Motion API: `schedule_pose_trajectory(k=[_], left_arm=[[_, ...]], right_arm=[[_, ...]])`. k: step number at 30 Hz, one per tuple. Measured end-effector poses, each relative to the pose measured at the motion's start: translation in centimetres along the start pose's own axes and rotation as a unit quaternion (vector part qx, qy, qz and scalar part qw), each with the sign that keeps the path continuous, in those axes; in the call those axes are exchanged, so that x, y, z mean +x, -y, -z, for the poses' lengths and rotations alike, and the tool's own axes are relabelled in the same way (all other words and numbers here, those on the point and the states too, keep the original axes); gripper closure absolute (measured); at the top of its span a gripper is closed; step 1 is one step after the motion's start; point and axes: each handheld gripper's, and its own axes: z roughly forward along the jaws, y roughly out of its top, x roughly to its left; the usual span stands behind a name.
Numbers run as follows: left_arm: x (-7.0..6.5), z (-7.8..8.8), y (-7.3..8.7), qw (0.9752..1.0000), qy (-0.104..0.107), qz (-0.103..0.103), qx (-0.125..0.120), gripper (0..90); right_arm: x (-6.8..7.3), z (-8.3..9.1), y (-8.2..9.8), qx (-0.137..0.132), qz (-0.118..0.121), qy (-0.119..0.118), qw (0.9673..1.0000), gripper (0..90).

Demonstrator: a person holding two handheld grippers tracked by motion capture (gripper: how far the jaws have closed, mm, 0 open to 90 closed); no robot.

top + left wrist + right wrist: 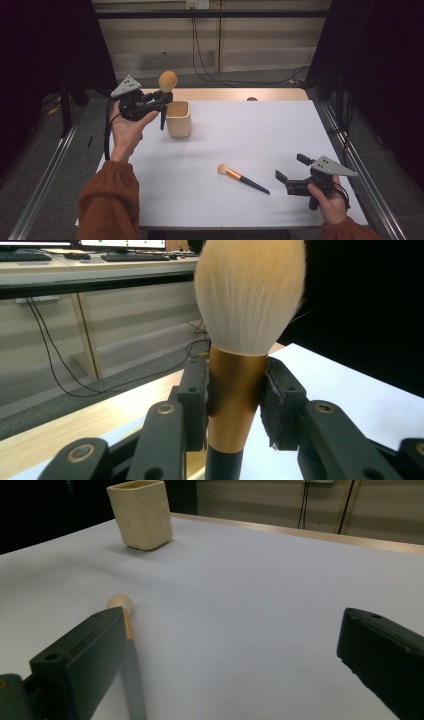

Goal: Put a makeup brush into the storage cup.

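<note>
My left gripper (163, 101) is shut on a big makeup brush (167, 81), held upright just left of a cream square cup (179, 119) at the far left of the white table. In the left gripper view the pads (274, 400) clamp the brush's gold ferrule (235, 395), with the pale bristles (250, 290) above and the black handle below. A smaller brush (242, 178) with a gold ferrule and black handle lies flat near the front middle. My right gripper (289, 173) stands open to its right, above the table. The small brush (127, 645) passes behind its left jaw.
The cup (141, 514) stands far beyond the right gripper. A wooden strip (235, 94) borders the table's far edge, with cables on the floor behind. Metal rails (360, 165) run along both sides. White table surface (260, 135) lies open between cup and small brush.
</note>
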Motion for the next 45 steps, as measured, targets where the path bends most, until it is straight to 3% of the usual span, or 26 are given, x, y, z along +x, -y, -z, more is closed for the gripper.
schedule_pose_trajectory(k=[7, 19, 25, 37, 45], left_arm=[[0.9, 0.1, -1.1, 0.9998, -0.017, -0.001, -0.004, 66.5], [1.2, -1.0, -2.5, 0.9993, -0.016, 0.009, -0.031, 66.4], [1.4, -2.1, -2.6, 0.9985, -0.015, 0.009, -0.052, 66.4], [1.6, -4.0, -2.0, 0.9989, -0.021, -0.006, -0.042, 66.4], [2.3, -4.4, -1.1, 0.9988, -0.026, -0.001, -0.042, 66.4]], right_arm=[[0.0, 0.0, 0.0, -0.001, 0.001, 0.001, 1.0000, 0.0], [0.0, 0.1, 0.0, -0.009, 0.002, -0.010, 0.9999, 0.0], [0.0, 0.1, 0.0, -0.008, 0.000, -0.005, 1.0000, 0.0], [-0.1, 0.2, 0.0, -0.006, -0.002, -0.002, 1.0000, 0.0], [-0.1, 0.2, 0.0, -0.006, -0.002, -0.002, 1.0000, 0.0]])
